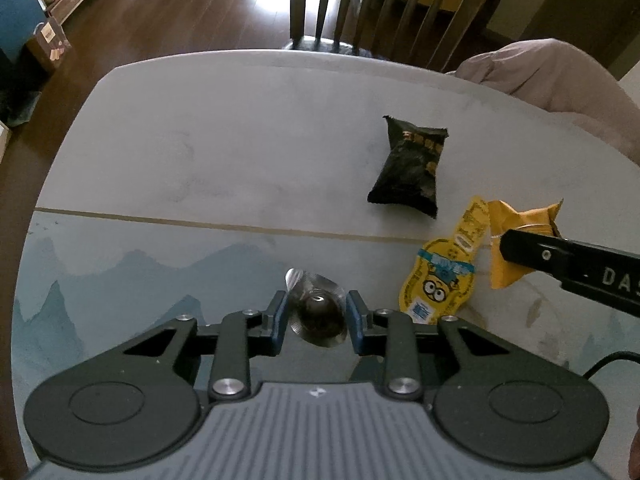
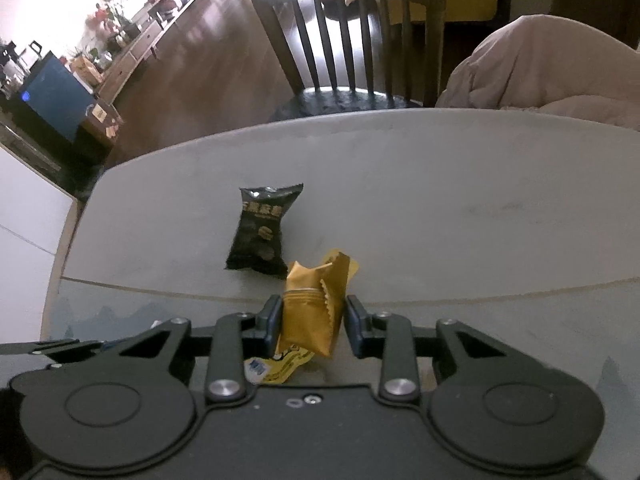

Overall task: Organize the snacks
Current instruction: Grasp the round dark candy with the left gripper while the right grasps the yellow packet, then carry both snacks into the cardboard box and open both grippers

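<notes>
A clear-wrapped dark sweet [image 1: 319, 312] is clamped between the pads of the left gripper [image 1: 317, 322] above the table [image 1: 200, 152]. A gold packet [image 2: 310, 312] is pinched by the right gripper [image 2: 310, 322]. A black packet [image 1: 408, 168] and a yellow cartoon pouch [image 1: 444, 276] lie on the table beside them.

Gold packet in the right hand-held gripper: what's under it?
Under the gold packet lies a yellow cartoon pouch, only its lower end showing in the right wrist view. The rest is covered by the packet and the right hand-held gripper.
</notes>
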### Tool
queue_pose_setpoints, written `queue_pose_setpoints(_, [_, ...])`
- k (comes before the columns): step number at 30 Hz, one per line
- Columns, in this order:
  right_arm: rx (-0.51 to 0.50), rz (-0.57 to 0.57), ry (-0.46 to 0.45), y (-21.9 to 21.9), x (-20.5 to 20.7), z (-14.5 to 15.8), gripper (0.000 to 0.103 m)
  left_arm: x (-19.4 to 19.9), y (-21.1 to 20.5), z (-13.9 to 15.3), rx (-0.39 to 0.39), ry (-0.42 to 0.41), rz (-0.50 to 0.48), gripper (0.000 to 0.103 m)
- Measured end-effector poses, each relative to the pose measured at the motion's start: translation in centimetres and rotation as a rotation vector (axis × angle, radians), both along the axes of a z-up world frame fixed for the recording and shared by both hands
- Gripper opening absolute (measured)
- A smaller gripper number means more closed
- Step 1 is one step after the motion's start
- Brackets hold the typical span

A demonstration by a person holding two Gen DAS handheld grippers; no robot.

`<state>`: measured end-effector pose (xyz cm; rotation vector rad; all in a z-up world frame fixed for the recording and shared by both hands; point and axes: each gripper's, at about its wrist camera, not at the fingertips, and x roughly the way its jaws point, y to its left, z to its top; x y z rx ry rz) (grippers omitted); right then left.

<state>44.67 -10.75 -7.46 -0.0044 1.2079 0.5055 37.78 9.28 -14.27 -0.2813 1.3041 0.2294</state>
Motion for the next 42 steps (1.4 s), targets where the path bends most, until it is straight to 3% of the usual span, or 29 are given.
queue_pose_setpoints(10, [0.041, 0.039, -0.061, -1.3, -5.1, 5.4, 0.032, -2.9, 0.1, 5.7, -0.011, -0.057, -0.030, 0.030])
queue_pose_setpoints(21, [0.095, 0.075, -0.110, -2.8, -12.6, 10.2, 0.032, -9.4, -1.1, 11.4, -0.035, -0.130, -0.107, 0.030])
queue_pose_setpoints(31, [0.117, 0.088, -0.113, -3.6, -18.6, 11.5, 0.032, -16.1, -2.2, 13.6, -0.026, -0.114, -0.199, 0.030])
queue_pose_setpoints(42, [0.119, 0.097, -0.071, -4.2, -24.7, 10.1, 0.032, -21.9, -2.4, 12.3, -0.045, -0.065, -0.272, 0.030])
